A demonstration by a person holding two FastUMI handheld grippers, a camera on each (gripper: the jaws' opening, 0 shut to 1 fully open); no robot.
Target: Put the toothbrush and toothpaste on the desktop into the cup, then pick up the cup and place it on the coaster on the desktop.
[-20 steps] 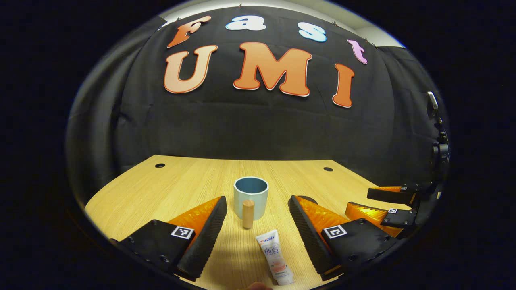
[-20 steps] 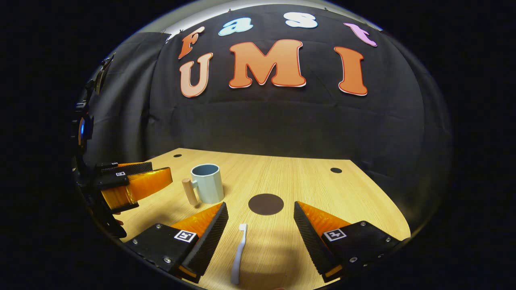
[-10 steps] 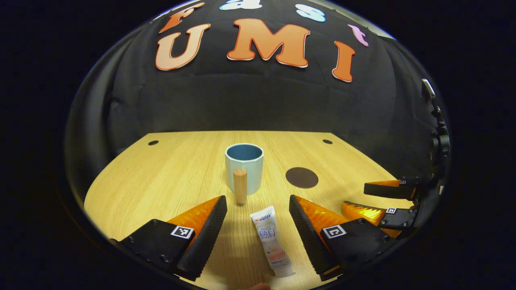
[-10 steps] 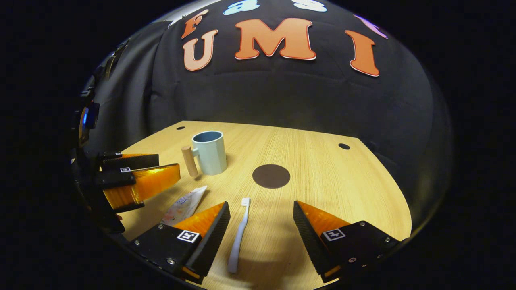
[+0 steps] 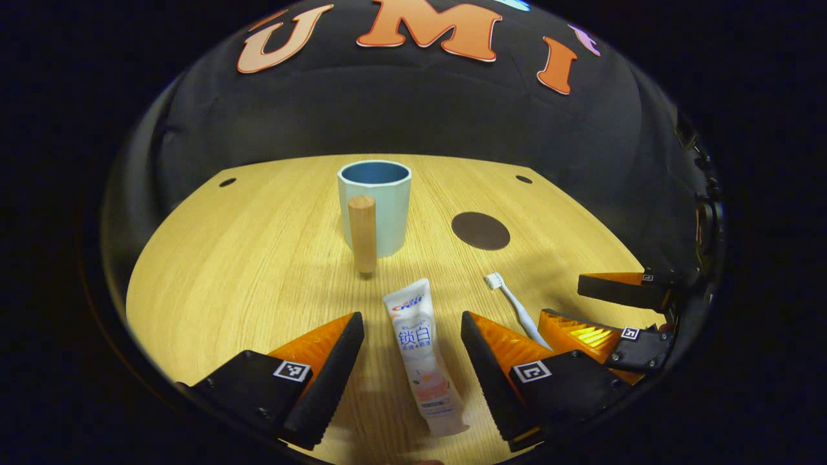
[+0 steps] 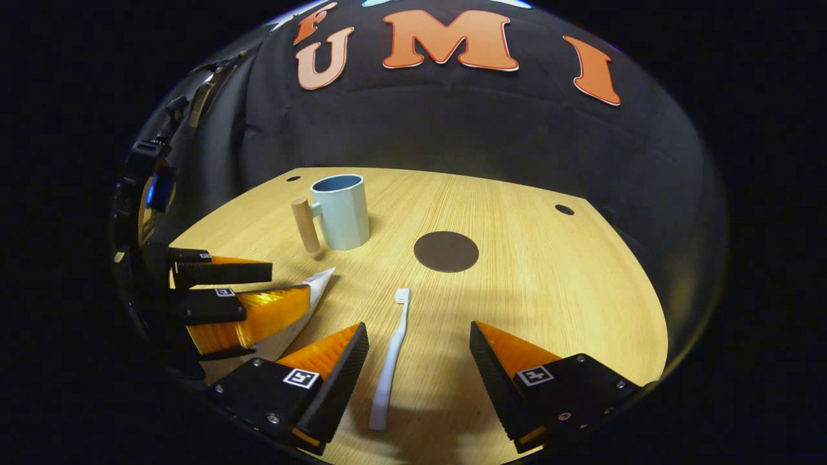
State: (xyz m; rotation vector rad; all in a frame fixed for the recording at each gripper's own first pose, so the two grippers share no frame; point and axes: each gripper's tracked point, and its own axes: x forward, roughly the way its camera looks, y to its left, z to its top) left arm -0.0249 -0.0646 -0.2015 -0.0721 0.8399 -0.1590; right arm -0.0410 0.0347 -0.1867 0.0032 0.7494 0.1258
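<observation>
A pale blue cup with a wooden handle stands upright on the wooden desktop; it is also in the right gripper view. A white toothpaste tube lies flat between the fingers of my open left gripper, which touch nothing. A white toothbrush lies flat between the fingers of my open right gripper, untouched. The toothbrush head shows in the left gripper view. A dark round coaster lies right of the cup, also seen in the left gripper view.
The right gripper appears at the right edge of the left gripper view; the left gripper appears at the left of the right gripper view, over the toothpaste tube. Small round holes sit near the desktop's far corners.
Both grippers have tilted down and moved forward over the desktop. The toothpaste now lies between the left fingers and the toothbrush between the right fingers. Both stayed open.
</observation>
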